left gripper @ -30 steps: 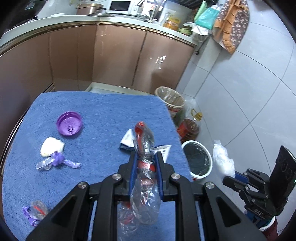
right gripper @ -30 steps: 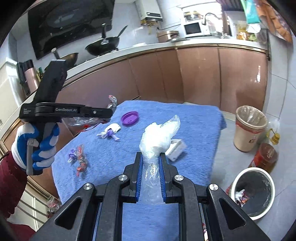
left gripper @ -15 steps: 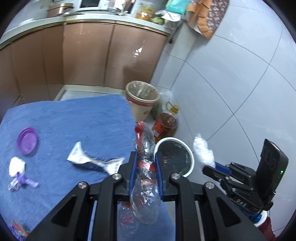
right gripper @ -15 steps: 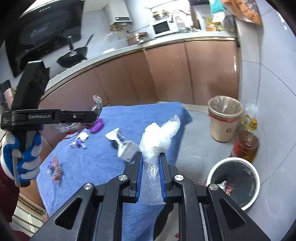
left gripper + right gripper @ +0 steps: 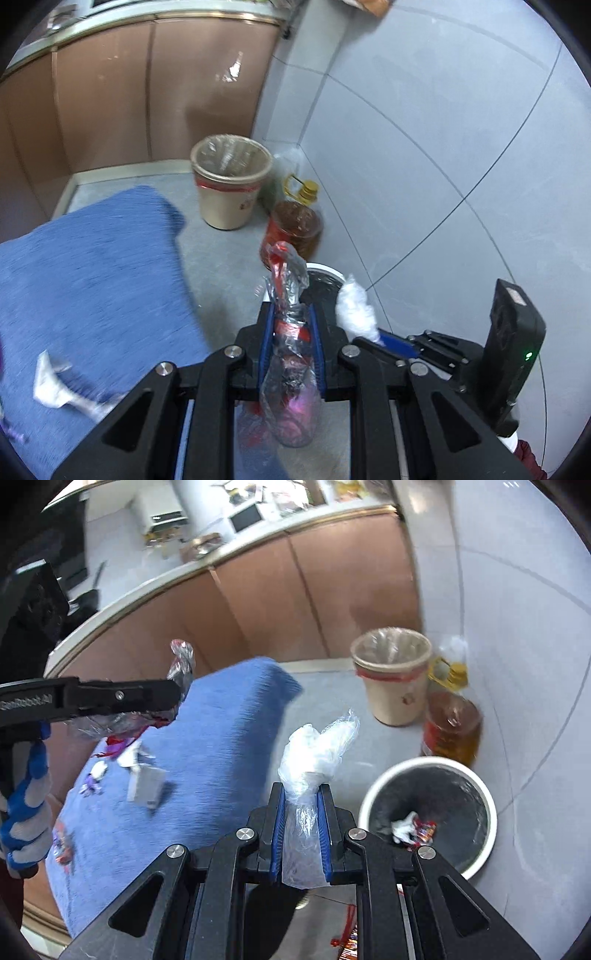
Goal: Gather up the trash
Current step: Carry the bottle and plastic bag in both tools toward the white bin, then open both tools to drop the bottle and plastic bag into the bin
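my left claw (image 5: 291, 322) grips a crumpled clear bottle (image 5: 290, 373); my right claw (image 5: 302, 805) grips a white plastic bag (image 5: 314, 753), both held near the white bin (image 5: 428, 812) on the floor, right of the blue surface (image 5: 207, 746).

Ahead of your claws, against the grey tiled wall (image 5: 424, 122), you have a beige plastic bucket lined with a clear bag (image 5: 229, 184). Just right of it stands an amber oil jug with a yellow cap and handle (image 5: 295, 225). Farther ahead run brown cabinet doors (image 5: 295, 602) beneath a pale countertop carrying a white microwave (image 5: 245, 517).
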